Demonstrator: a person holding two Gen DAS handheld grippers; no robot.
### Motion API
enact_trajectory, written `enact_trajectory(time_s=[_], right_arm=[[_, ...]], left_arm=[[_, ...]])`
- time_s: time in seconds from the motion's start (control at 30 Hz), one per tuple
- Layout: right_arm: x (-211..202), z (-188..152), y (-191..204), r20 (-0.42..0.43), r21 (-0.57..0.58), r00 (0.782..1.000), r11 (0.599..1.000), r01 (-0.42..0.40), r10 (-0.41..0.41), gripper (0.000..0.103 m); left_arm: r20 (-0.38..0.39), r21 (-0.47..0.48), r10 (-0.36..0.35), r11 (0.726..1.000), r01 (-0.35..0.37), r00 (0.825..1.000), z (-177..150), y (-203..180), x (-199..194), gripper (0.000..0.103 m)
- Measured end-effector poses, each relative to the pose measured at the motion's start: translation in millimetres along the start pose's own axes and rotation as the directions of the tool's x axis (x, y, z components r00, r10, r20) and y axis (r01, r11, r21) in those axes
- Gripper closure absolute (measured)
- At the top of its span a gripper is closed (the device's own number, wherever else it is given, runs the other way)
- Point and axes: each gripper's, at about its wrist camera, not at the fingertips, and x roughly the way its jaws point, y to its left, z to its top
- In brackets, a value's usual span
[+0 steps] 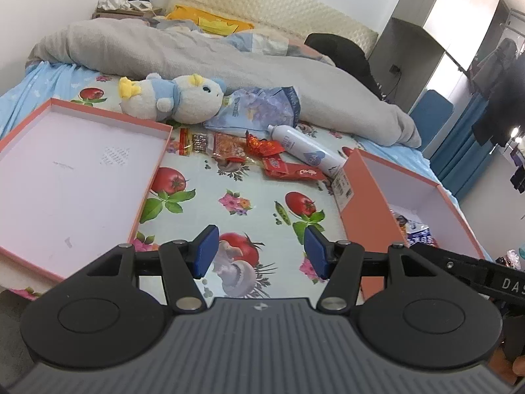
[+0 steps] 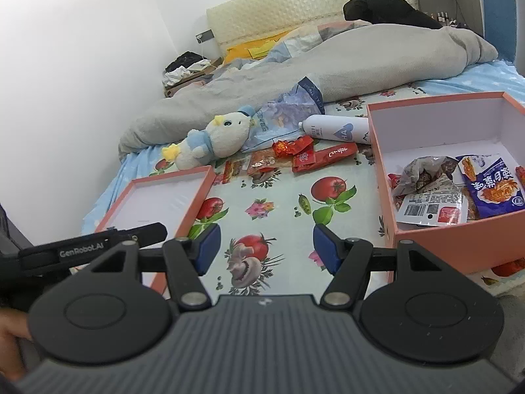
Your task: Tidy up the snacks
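Several red and orange snack packets (image 1: 262,156) (image 2: 295,157) lie in a loose pile on the fruit-print bed sheet (image 1: 210,197) (image 2: 279,203), between an orange box lid (image 1: 78,177) (image 2: 164,197) on the left and a deep orange box (image 1: 370,197) (image 2: 439,239) on the right. The box holds several snack bags, among them a purple one (image 2: 492,190). My left gripper (image 1: 261,251) hovers open over the sheet, short of the pile, nothing between its blue pads. My right gripper (image 2: 265,251) is also open and empty, beside the box's near corner.
A blue and white plush toy (image 1: 170,98) (image 2: 213,139), a pale blue bag (image 1: 259,108) (image 2: 279,121) and a white spray can (image 1: 305,149) (image 2: 334,129) lie just behind the snacks. A grey duvet (image 1: 197,52) (image 2: 295,75) bunches across the bed further back.
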Motion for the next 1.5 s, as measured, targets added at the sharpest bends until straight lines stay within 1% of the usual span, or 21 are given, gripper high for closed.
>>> enact_trajectory(time_s=[0.17, 0.33, 0.43, 0.53, 0.63, 0.83, 1.07, 1.2, 1.27, 1.33, 1.43, 1.5], right_arm=[[25, 6, -8, -0.013, -0.002, 1.0, 1.0, 0.003, -0.003, 0.038], [53, 14, -15, -0.02, -0.02, 1.0, 1.0, -0.005, 0.004, 0.038], [72, 20, -17, -0.021, -0.03, 1.0, 1.0, 0.0, -0.001, 0.038], [93, 28, -16, -0.02, -0.029, 1.0, 1.0, -0.009, 0.008, 0.038], [114, 39, -19, -0.012, -0.014, 1.0, 1.0, -0.022, 0.022, 0.038], [151, 58, -23, -0.029, -0.03, 0.999, 0.999, -0.036, 0.035, 0.038], [196, 80, -34, -0.066, -0.05, 0.998, 0.999, -0.021, 0.017, 0.038], [220, 94, -36, -0.088, -0.06, 0.996, 0.998, -0.02, 0.015, 0.038], [233, 101, -36, -0.103, -0.065, 0.994, 0.997, -0.031, 0.024, 0.038], [247, 108, -38, -0.12, -0.066, 0.992, 0.997, -0.043, 0.034, 0.038], [267, 117, -39, -0.147, -0.088, 0.989, 0.995, -0.035, 0.022, 0.038], [279, 123, -40, -0.177, -0.118, 0.984, 0.993, -0.021, 0.0, 0.038]], left_arm=[[-0.017, 0.003, 0.012, 1.0, -0.012, 1.0, 6, 4, 35, 0.04], [-0.03, -0.016, 0.013, 1.0, -0.013, 0.999, 12, 14, 72, 0.04], [-0.053, -0.023, 0.01, 1.0, -0.012, 0.999, 17, 22, 96, 0.04], [-0.066, -0.007, 0.007, 1.0, -0.008, 0.998, 22, 30, 114, 0.04], [-0.097, 0.006, 0.028, 1.0, -0.028, 0.995, 28, 35, 141, 0.04], [-0.114, -0.003, 0.02, 1.0, -0.02, 0.993, 38, 45, 183, 0.04], [-0.113, -0.036, 0.008, 0.999, -0.012, 0.994, 56, 54, 233, 0.04], [-0.109, -0.07, -0.02, 0.997, 0.012, 0.994, 65, 58, 255, 0.04], [-0.111, -0.105, -0.045, 0.994, 0.033, 0.993, 69, 61, 266, 0.04], [-0.11, -0.147, -0.073, 0.988, 0.056, 0.991, 72, 65, 276, 0.04], [-0.112, -0.203, -0.096, 0.976, 0.072, 0.989, 74, 71, 290, 0.041], [-0.104, -0.246, -0.11, 0.966, 0.082, 0.988, 75, 76, 298, 0.041]])
